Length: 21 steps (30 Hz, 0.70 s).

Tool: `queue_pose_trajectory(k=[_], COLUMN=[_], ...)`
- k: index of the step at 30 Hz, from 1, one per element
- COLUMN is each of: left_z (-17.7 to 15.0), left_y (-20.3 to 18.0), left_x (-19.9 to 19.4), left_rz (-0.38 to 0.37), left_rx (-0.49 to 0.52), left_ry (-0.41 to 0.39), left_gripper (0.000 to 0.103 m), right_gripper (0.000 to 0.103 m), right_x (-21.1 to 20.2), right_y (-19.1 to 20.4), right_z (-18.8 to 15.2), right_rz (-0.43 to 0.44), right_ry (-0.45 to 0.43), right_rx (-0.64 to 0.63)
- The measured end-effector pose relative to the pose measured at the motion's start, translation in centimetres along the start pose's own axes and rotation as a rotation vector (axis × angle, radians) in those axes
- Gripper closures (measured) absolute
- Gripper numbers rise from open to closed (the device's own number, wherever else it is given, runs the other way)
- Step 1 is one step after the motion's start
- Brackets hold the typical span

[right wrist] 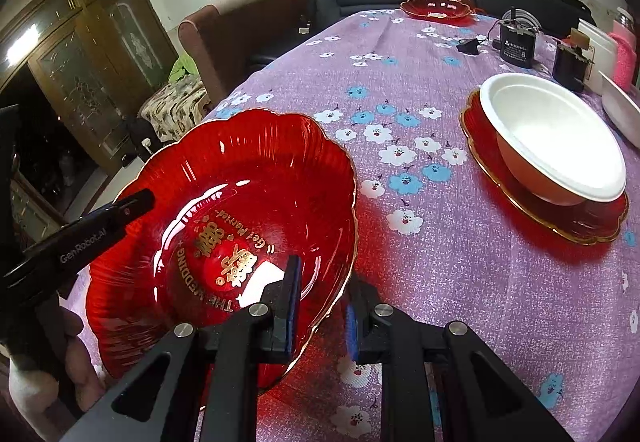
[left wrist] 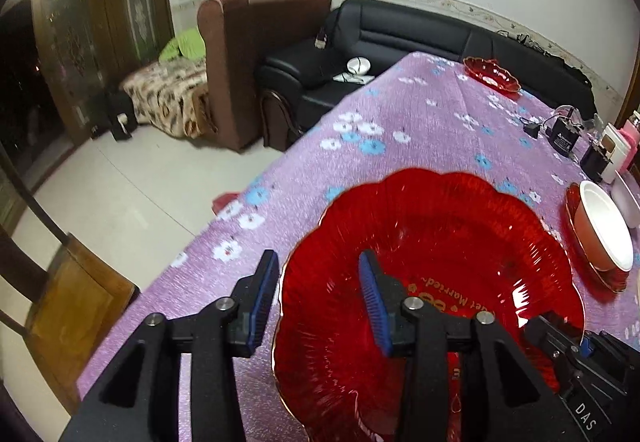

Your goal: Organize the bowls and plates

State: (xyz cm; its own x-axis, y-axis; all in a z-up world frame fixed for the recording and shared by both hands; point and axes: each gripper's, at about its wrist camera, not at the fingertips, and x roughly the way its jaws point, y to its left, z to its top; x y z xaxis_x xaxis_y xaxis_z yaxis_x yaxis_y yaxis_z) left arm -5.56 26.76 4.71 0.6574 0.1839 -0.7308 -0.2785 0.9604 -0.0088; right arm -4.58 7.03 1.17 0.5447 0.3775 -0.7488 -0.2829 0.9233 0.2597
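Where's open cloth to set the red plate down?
Bare cloth lies between the held red plate and the white bowl on its red plate, and on toward the far red dish. The right edge is crowded: black adapters, white and pink containers.

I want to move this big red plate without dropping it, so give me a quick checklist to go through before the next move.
1. Right gripper straddles the big red plate rim, one finger inside, one outside: ok.
2. Right grip firmly closed on the rim: cannot tell; a gap shows between the pads.
3. Left gripper straddles the opposite rim: ok, but open, not clamped.
4. Plate lifted off the tablecloth: cannot tell.
5. Nothing lying in the plate: ok.
6. Stacking spot free: not ok; the white bowl sits on the other red plate.
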Motion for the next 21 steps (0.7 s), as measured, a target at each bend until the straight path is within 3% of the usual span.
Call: queue_pose_trajectory(k=[1,4,6,7,21], left_z=[0.0,0.0,0.1,0.0,-0.6], left_y=[0.0,0.0,-0.1,-0.1,-0.7], left_x=[-0.4,-1.4,-2.0,-2.3,-5.9], left_rz=[0.007,0.020,0.024,0.026,0.033], left_rx=[0.002,0.005,0.011,0.012,0.023], left_ry=[-0.011,-0.041,-0.049,-0.052,-0.079], left_gripper=[0.047,0.041,0.039,0.036,0.033], right_gripper=[0.082,0.072,0.052,0.050,0.049], right_x=[-0.1,-0.4,-0.9,-1.1,-4.1], right_y=[-0.1,-0.3,-0.3,-0.3,-1.8], right_z=[0.0,0.0,0.1,0.1,-1.1], right_rz=[0.004,0.009,-0.003,-0.006,-0.014], right_ry=[-0.005,-0.018,-0.038,-0.047,-0.082], right_rx=[0.008,0.014,0.011,0.011,0.047])
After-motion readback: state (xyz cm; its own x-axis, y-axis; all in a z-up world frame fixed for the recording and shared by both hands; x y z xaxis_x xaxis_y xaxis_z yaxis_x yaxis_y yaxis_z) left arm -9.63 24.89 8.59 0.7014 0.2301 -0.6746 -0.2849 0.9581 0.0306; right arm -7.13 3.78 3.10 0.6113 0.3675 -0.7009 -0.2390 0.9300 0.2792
